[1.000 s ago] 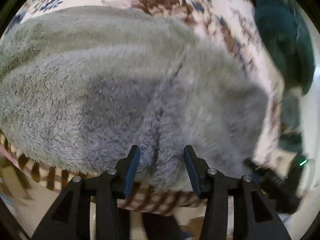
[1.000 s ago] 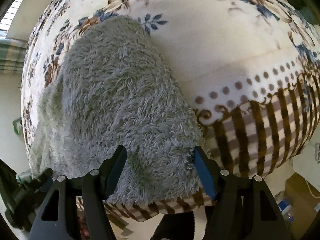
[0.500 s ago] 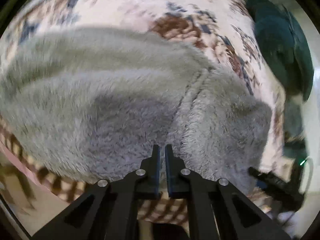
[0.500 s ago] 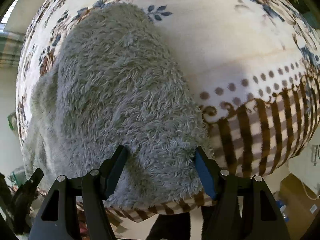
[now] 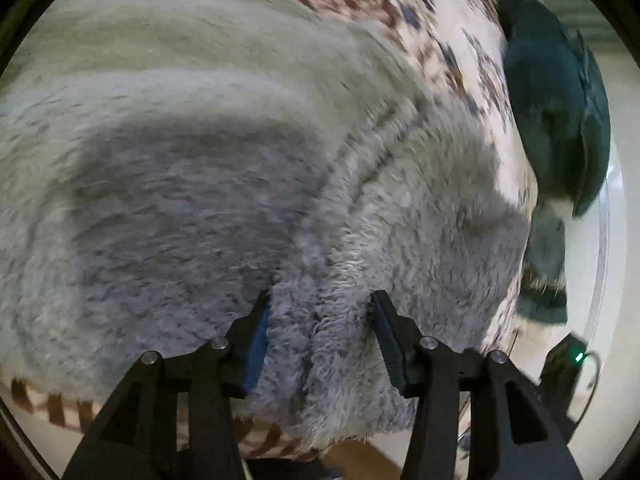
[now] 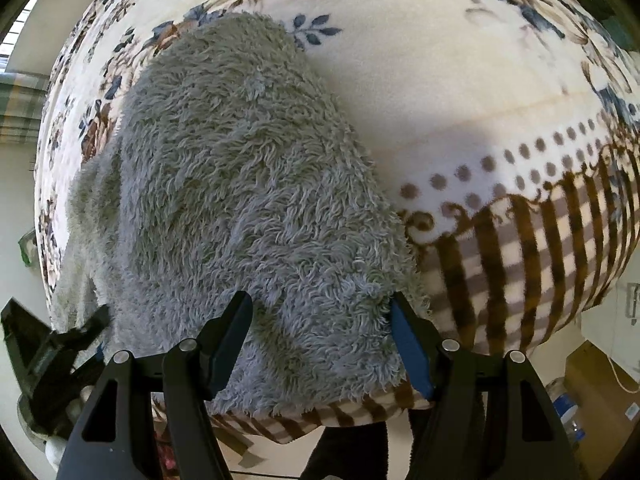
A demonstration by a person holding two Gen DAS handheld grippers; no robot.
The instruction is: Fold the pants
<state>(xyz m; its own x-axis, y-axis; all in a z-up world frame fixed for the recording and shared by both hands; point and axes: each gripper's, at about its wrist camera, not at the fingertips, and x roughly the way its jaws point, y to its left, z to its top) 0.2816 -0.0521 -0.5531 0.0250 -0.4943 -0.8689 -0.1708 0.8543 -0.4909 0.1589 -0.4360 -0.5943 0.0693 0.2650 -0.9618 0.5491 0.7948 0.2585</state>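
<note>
A cream blanket (image 6: 460,92) with blue and brown flowers and a brown checked border covers the surface, and the fluffy grey pants (image 6: 240,200) lie spread on it, reaching its near edge. The left gripper (image 5: 320,300) has its fingers apart with a ridge of the pants' fleece rising between them, a dark green garment (image 5: 560,112) lying well off beyond its right finger. The right gripper (image 6: 320,304) is spread wide over the near end of the pants, whose edge lies just beside its right finger, the checked border beyond it
</note>
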